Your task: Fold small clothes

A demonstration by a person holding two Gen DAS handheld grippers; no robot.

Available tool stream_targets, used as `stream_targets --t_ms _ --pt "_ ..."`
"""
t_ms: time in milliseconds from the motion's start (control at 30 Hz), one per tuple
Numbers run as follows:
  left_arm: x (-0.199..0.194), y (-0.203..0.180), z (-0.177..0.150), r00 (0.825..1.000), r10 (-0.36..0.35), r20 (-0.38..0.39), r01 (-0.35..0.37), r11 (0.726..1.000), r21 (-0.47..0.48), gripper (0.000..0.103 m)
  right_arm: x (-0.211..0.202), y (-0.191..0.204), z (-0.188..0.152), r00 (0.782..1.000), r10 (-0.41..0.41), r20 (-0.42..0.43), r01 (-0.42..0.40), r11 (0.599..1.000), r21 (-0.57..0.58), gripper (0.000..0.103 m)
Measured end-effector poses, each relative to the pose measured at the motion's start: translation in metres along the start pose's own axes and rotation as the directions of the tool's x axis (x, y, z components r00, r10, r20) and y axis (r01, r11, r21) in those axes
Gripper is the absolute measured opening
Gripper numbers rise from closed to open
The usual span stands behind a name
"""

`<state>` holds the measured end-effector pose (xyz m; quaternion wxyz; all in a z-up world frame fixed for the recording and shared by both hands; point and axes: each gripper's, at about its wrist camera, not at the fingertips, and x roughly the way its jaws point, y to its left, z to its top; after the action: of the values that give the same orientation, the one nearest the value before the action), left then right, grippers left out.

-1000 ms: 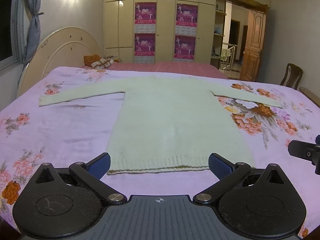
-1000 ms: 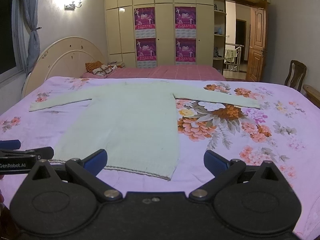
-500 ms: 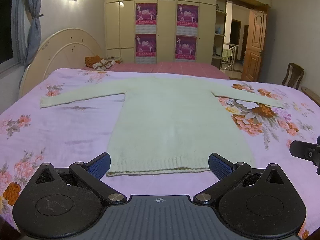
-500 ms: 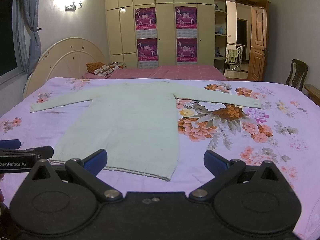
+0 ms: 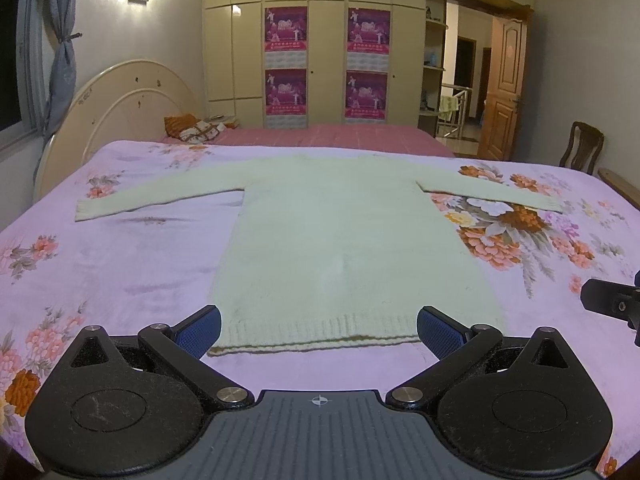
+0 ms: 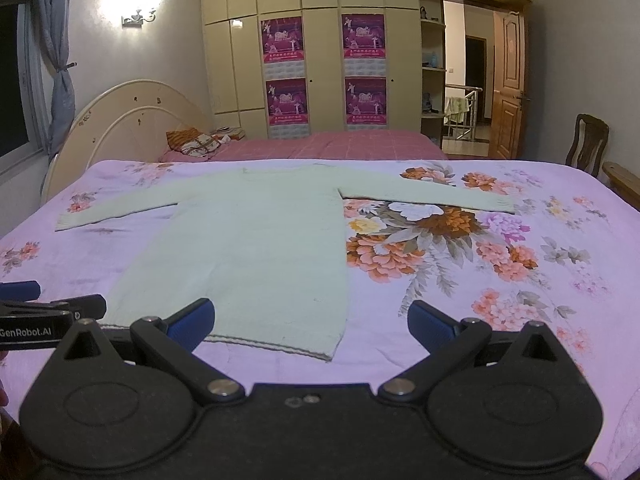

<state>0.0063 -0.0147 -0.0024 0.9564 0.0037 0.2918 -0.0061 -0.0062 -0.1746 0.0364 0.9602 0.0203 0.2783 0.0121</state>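
Bedroom, floral purple bedspread [image 5: 100, 264] as work surface. Pale green sweater [image 5: 340, 240] lies flat on it, sleeves out to both sides, hem nearest the cameras; no fold made yet. Left gripper [image 5: 318, 326] hovers at the hem, jaws wide apart, holding nothing. Right gripper [image 6: 310, 320] likewise spread and empty near the hem's right corner, probably placed for a two-handed grab.

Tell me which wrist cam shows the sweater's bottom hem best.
Left wrist: the sweater sits centered, its whole ribbed hem framed between the open left tool. Right wrist view shows the hem off to the left, partly hidden behind the tool finger.
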Motion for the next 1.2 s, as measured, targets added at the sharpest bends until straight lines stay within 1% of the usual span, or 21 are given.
stream_targets --t_ms 800,867,933,1000,1067,1100,1133,1167,1200 --pt "0.006 0.005 0.001 1.0 0.013 -0.005 -0.013 1.0 -0.018 0.103 0.006 0.005 0.002 1.0 0.009 -0.006 -0.009 1.0 -0.02 0.102" --pt "0.006 0.005 0.001 1.0 0.01 -0.004 -0.011 1.0 -0.017 0.103 0.006 0.006 0.002 1.0 0.009 -0.005 -0.009 1.0 -0.021 0.102" --pt "0.006 0.005 0.001 1.0 0.014 0.014 -0.014 1.0 -0.021 0.103 0.007 0.006 0.002 1.0 0.009 -0.007 -0.009 1.0 -0.021 0.102" --pt "0.008 0.006 0.003 0.999 -0.006 0.032 0.006 1.0 -0.025 0.103 0.007 0.006 0.002 1.0 0.004 -0.006 -0.004 1.0 -0.025 0.102" --pt "0.012 0.006 0.007 0.999 -0.002 0.039 0.004 0.999 -0.032 0.103 0.009 0.005 0.004 1.0 -0.006 -0.003 0.006 1.0 -0.029 0.102" --pt "0.016 0.007 0.01 0.999 -0.021 0.039 0.022 0.999 -0.033 0.103 0.011 0.003 0.005 1.0 -0.01 0.002 0.01 1.0 -0.027 0.102" --pt "0.021 0.009 0.014 0.997 -0.061 0.039 0.062 0.998 -0.032 0.103 0.012 0.001 0.007 1.0 -0.016 0.006 0.016 1.0 -0.024 0.102" --pt "0.025 0.011 0.018 0.995 -0.085 0.05 0.087 0.995 -0.042 0.103 0.015 -0.002 0.009 1.0 -0.023 0.011 0.023 1.0 -0.016 0.102" --pt "0.029 0.015 0.023 0.993 -0.09 0.075 0.095 0.994 -0.061 0.103 0.018 -0.007 0.013 1.0 -0.025 0.017 0.025 1.0 -0.005 0.102"
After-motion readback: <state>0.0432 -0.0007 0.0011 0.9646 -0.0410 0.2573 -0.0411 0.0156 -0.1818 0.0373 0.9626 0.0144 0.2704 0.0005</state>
